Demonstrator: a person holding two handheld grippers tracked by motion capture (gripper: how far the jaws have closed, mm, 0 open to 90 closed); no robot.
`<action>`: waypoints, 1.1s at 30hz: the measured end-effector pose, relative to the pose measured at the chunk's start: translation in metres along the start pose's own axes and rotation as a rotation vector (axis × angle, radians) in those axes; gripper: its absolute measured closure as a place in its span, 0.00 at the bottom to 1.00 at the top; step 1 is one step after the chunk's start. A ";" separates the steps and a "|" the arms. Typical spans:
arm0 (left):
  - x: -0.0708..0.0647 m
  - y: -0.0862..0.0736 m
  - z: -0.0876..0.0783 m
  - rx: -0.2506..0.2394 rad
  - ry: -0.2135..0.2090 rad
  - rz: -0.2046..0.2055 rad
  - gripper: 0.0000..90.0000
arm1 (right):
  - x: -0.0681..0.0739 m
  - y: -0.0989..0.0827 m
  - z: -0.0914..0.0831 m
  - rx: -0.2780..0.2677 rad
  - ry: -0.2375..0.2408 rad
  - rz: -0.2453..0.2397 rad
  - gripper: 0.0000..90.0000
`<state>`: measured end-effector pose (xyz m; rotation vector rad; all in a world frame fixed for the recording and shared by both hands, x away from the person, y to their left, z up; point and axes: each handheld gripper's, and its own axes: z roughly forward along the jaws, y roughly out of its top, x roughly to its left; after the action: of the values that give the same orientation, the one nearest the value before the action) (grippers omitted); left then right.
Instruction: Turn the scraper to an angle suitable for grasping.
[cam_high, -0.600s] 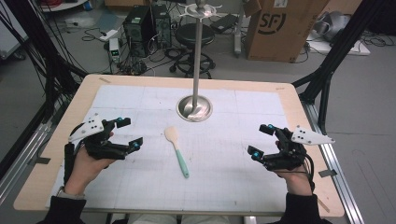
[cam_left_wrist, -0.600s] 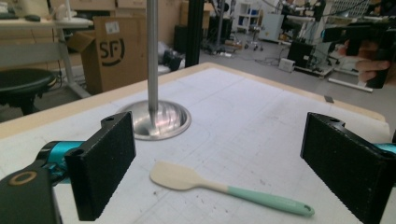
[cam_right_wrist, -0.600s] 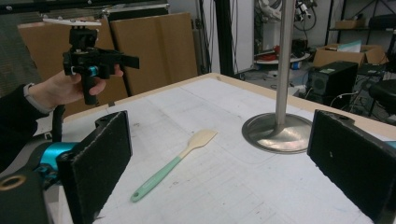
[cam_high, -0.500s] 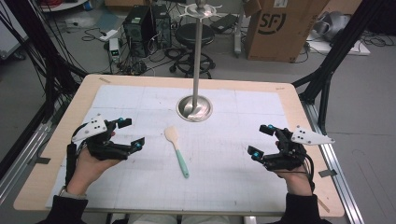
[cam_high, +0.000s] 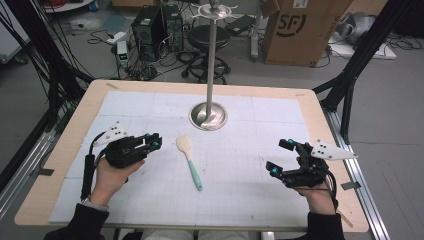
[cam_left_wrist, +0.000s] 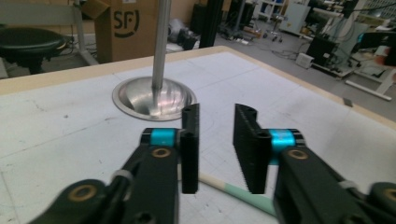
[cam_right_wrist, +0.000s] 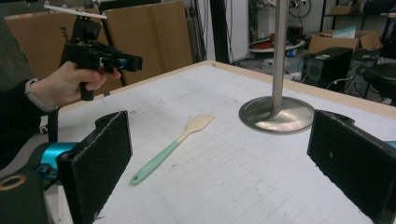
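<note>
**Two grippers held over a table with a spatula lying between them**

A wooden table (cam_high: 320, 107) carries a white gridded mat (cam_high: 240, 175). Toward the far side stands a metal stand (cam_high: 208, 114), a round dish-shaped base with a tall pole whose top is cut off in both gripper views. The base holds nothing but the pole. A spatula (cam_high: 188, 160) with a pale wooden blade and a mint green handle lies flat near the middle of the mat, in front of the stand and apart from it. The left gripper (cam_high: 152, 141) hangs just left of the blade, jaws a narrow gap apart and empty. The right gripper (cam_high: 280, 157) is well off to the right, jaws spread wide, empty.
</note>
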<state>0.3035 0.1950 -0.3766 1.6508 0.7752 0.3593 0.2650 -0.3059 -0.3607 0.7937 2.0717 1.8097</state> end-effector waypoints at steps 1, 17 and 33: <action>-0.001 -0.001 0.002 0.005 0.008 0.009 0.90 | 0.000 0.000 0.000 0.000 0.000 0.000 0.06; -0.004 -0.012 0.069 0.179 -0.060 0.117 1.00 | 0.008 -0.011 -0.011 0.047 -0.017 0.007 0.06; 0.001 -0.018 0.128 0.373 -0.066 0.133 1.00 | 0.007 -0.011 -0.012 0.050 -0.027 -0.001 0.06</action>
<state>0.3784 0.1009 -0.4243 2.0604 0.7146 0.2613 0.2499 -0.3129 -0.3686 0.8257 2.1072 1.7436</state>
